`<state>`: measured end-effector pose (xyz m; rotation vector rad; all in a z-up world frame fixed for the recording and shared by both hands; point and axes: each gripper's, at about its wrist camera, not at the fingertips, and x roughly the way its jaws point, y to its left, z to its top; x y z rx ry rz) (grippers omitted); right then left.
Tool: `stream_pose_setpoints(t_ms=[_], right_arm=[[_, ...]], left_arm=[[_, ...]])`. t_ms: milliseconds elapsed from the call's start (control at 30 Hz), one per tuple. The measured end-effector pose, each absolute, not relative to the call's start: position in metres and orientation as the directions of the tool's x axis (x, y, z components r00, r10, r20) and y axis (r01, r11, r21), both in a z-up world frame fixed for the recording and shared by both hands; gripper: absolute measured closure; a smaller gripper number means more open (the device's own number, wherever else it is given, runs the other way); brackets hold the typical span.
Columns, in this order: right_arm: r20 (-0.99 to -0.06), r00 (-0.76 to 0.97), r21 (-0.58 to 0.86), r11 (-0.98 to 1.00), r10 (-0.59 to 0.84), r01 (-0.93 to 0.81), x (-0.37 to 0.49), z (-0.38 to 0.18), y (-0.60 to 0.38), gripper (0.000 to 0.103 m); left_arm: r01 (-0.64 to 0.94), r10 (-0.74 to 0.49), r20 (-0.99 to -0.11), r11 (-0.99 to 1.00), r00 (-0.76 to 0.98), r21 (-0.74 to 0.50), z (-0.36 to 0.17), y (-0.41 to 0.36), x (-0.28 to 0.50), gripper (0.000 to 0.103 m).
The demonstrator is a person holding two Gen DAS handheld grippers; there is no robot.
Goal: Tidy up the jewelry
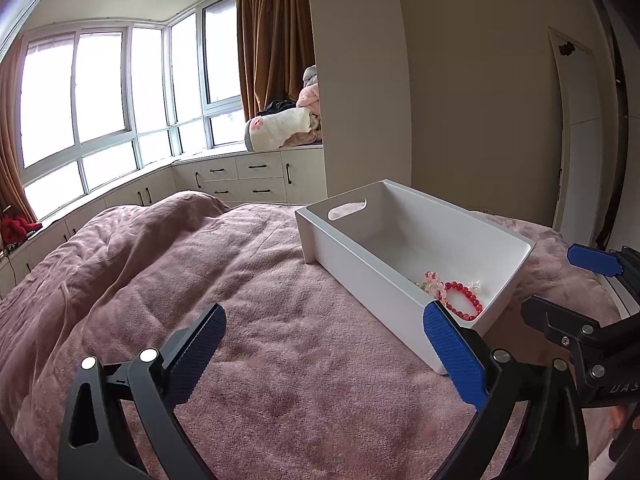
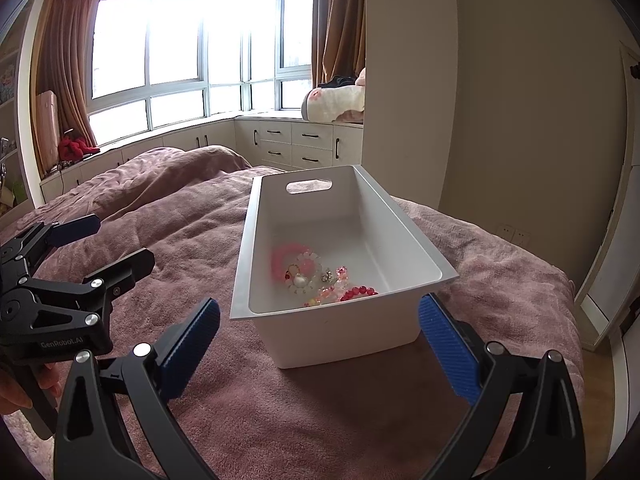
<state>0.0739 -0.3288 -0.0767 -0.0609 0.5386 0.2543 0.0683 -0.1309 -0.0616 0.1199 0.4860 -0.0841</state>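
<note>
A white plastic bin with a handle cut-out stands on the pink bedspread. In its near end lie a red bead bracelet, a pink ring-shaped piece and several small pale bead and flower pieces. My left gripper is open and empty, over the bedspread left of the bin; it also shows in the right wrist view. My right gripper is open and empty, just in front of the bin's near wall; it also shows in the left wrist view.
The bin sits near the bed's right edge, on the rumpled pink bedspread. White cabinets and windows stand behind the bed. A beige wall and a door frame stand to the right.
</note>
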Motion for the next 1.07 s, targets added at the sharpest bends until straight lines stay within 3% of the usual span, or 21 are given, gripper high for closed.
stream_pose_setpoints(t_ms=[667, 1067], right_arm=[[-0.525, 0.821, 0.015, 0.967, 0.225, -0.256, 0.0742, -0.0785, -0.3267, 0.005], [-0.524, 0.821, 0.028, 0.968, 0.227, -0.25, 0.0751, -0.0788, -0.3295, 0.005]], left_arm=[[0.078, -0.028, -0.44, 0.992, 0.898, 0.098, -0.0601, -0.1309, 0.065, 0.003], [0.099, -0.042, -0.465, 0.99, 0.884, 0.099, -0.0612, -0.1348, 0.0669, 0.003]])
